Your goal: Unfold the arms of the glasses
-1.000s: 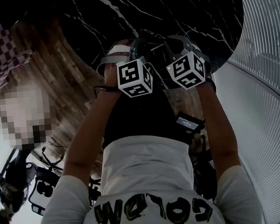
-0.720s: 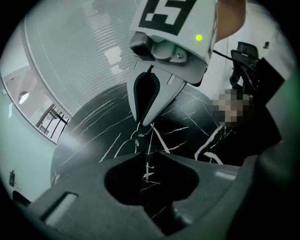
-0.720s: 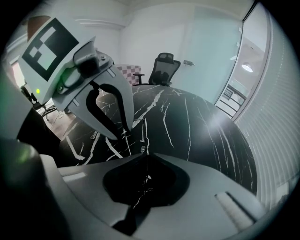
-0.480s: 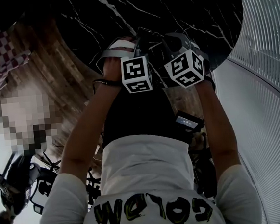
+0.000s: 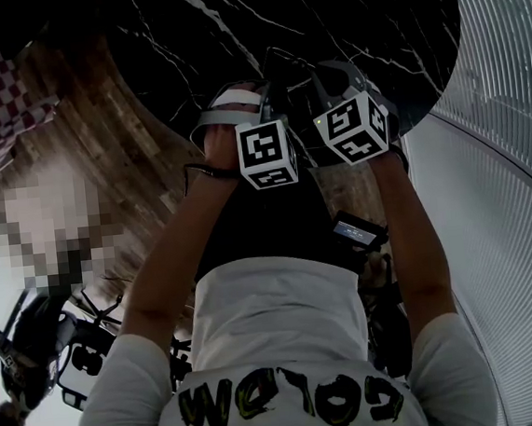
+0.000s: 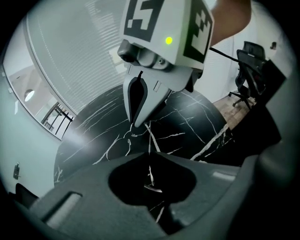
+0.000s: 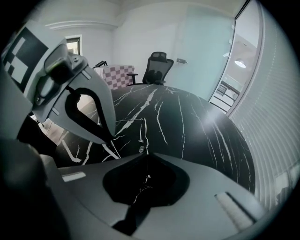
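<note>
The glasses (image 7: pixel 142 133) are thin dark wire, hard to pick out against the black marble table (image 7: pixel 187 122). In the right gripper view one wire runs up from my right gripper (image 7: pixel 146 154), whose jaws are closed on it, then bends left toward my left gripper (image 7: pixel 111 137). In the left gripper view a thin arm (image 6: pixel 149 140) enters my left gripper (image 6: pixel 149 153), whose jaws have just been closing and now pinch it. The right gripper (image 6: pixel 136 124) hangs just beyond. In the head view both marker cubes (image 5: pixel 267 153) (image 5: pixel 352 129) sit side by side and hide the fingertips.
The round table's edge (image 5: pixel 425 117) curves by a wall of blinds (image 5: pixel 507 184). Wood floor (image 5: pixel 101 148) lies to the left. An office chair (image 7: pixel 157 65) and a checked seat (image 7: pixel 115 75) stand beyond the table. Dark equipment (image 5: pixel 36 351) sits on the floor.
In the head view my left gripper's cube has rolled a little and shifted slightly toward the right one. The right gripper has kept still.
</note>
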Available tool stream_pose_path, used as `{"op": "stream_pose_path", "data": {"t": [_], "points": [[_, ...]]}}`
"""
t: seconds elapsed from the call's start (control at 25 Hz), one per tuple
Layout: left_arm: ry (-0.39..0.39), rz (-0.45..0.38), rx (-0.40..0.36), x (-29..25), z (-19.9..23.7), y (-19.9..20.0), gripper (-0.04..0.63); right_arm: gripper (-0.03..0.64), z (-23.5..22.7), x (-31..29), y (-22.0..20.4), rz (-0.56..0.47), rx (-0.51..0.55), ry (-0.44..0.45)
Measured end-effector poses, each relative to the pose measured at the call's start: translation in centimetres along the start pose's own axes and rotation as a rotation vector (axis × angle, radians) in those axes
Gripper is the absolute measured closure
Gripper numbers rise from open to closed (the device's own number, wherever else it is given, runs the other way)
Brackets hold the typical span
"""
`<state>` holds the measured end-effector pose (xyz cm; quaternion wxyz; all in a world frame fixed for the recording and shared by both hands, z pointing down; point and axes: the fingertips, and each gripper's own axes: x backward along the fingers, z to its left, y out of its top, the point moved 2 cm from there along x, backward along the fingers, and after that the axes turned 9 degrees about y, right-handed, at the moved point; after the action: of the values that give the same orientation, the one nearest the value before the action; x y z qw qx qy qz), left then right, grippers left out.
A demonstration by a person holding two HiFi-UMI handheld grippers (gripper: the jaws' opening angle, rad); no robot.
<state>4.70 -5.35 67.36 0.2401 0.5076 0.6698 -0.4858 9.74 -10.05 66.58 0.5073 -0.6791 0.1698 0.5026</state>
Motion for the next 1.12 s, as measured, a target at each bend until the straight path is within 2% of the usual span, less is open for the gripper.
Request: {"op": "stream_pose_path", "data": {"t": [0.28, 0.68, 1.12], "points": [[0.048, 0.015, 0.076, 0.7, -0.5, 0.6, 0.58, 0.611, -0.4, 0.1, 0.0, 0.004, -0.041, -0.022], [0.054, 0.032, 0.203, 1.3, -2.7, 1.4, 0.577, 0.611, -0.6, 0.1, -0.1, 0.009, -0.083, -0.035], [0.06, 0.026, 0.278, 1.1, -4.5, 2.5, 0.558, 0.609, -0.7, 0.0, 0.1, 0.01, -0.117, -0.032]]}}
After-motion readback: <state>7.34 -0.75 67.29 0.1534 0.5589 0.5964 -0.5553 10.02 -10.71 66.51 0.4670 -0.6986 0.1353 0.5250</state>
